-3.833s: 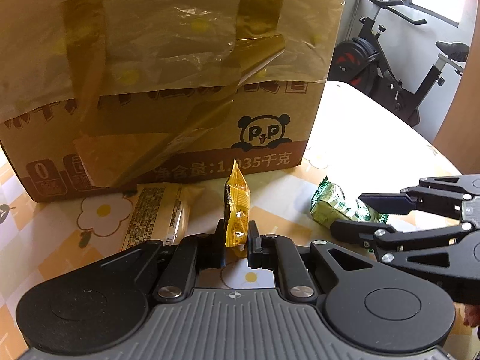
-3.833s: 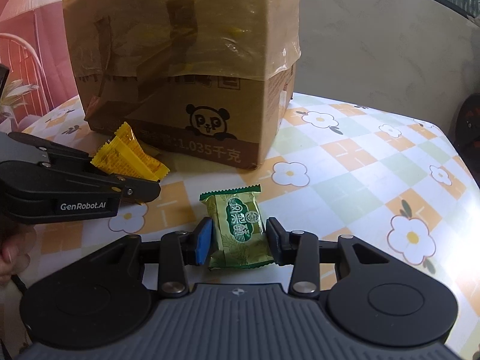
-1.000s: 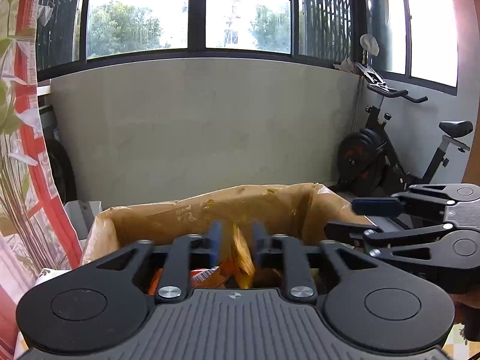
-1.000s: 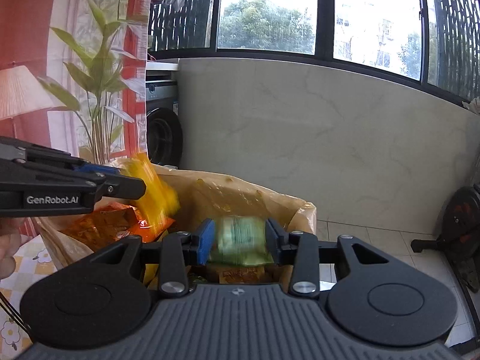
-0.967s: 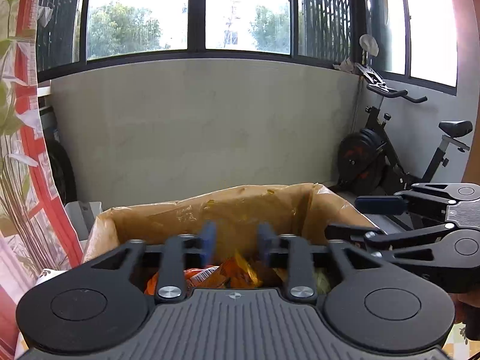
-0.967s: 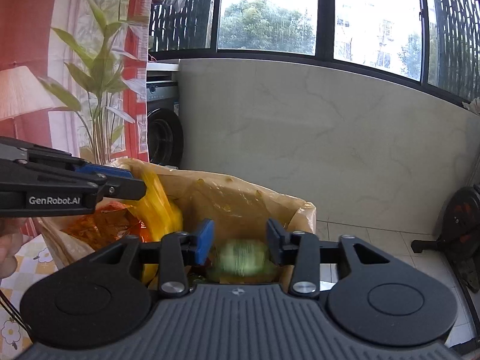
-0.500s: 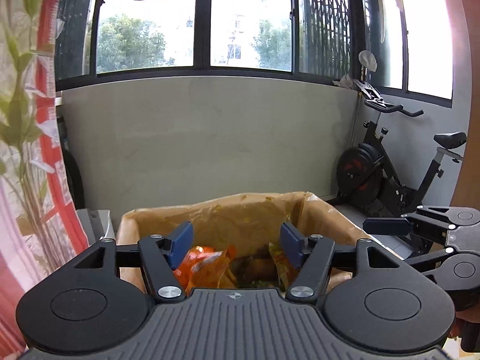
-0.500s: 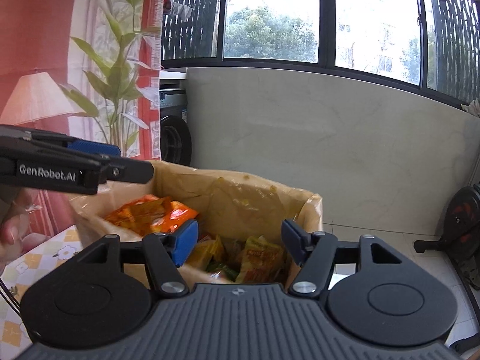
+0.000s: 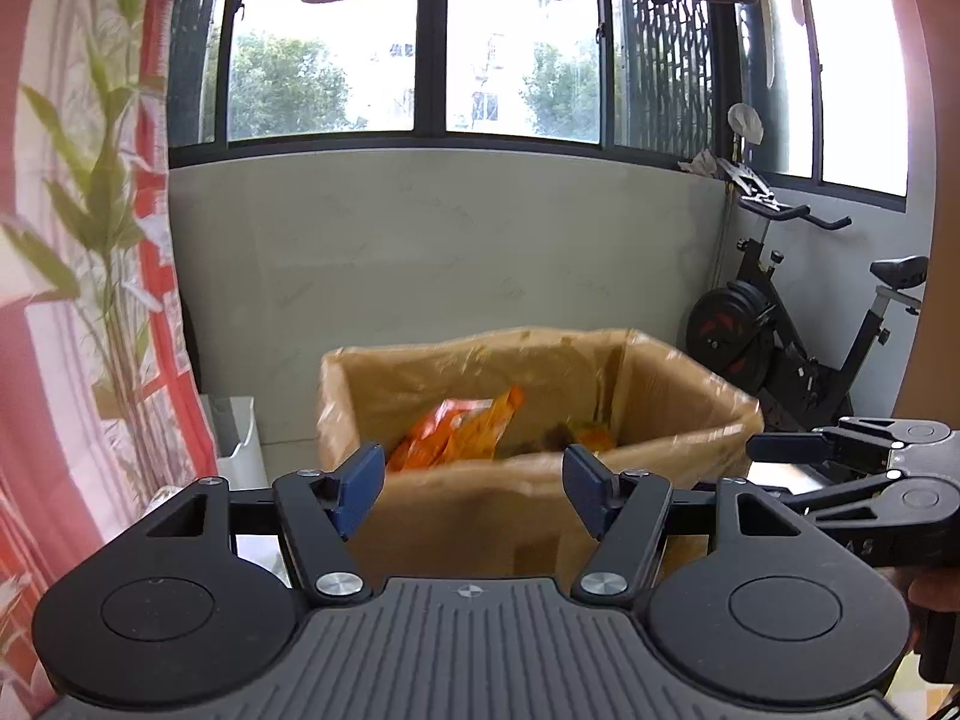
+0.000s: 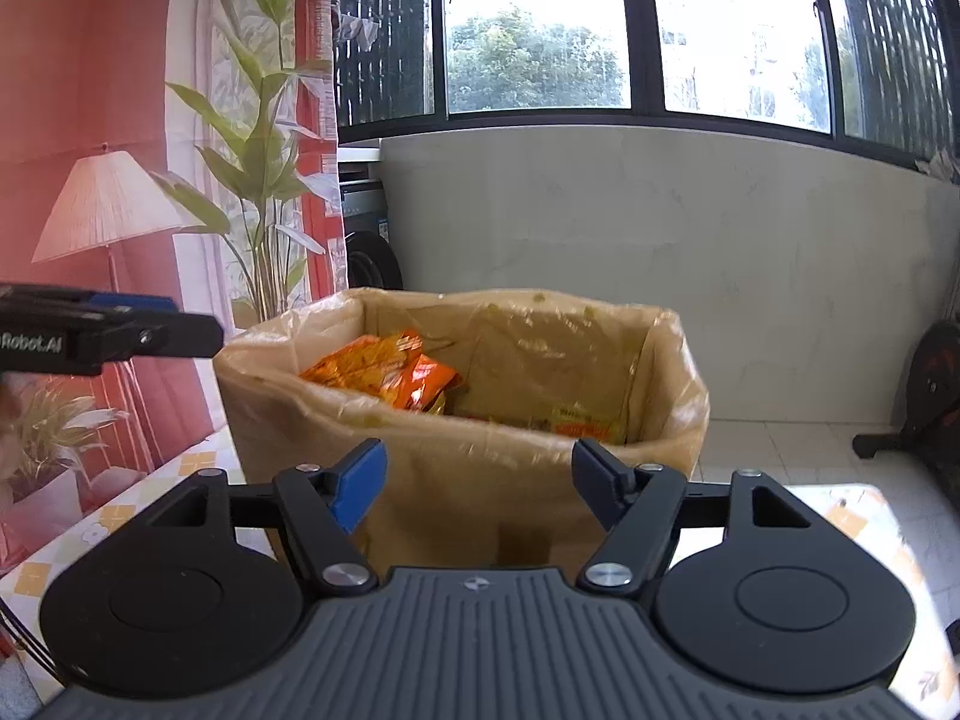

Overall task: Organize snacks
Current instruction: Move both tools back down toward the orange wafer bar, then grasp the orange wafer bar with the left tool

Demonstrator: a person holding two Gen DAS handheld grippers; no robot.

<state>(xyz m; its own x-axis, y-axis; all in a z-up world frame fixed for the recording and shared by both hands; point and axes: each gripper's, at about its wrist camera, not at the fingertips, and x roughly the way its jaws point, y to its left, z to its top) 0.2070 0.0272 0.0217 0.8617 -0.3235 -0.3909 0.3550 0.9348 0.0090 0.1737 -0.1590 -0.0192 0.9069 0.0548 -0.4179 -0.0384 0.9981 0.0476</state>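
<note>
1. Standing wide apart, the jaws of the left hand-held gripper have nothing between them; only the near wall of the cardboard box shows through the gap.
2. The right hand-held gripper has its jaws opening, and they too are bare, with the front of the same box behind them.
3. Each tool shows in the other's view: the right one enters the left wrist picture from the right edge, beside the box, and the left one enters the right wrist picture from the left edge, level with the box rim.
4. The box stands on the bench, which has a cloth with a checked flower pattern. A thin plastic liner is folded over its rim.
5. Inside the box lie the snacks: an orange packet leans toward the left side, and a yellow-green wrapper lies lower on the right. Other pieces deeper in are too blurred to tell.
6. Behind the box a pale low wall runs under dark-framed windows.
7. An exercise bike stands to the right, and a printed curtain showing a lamp and leaves hangs on the left.
</note>
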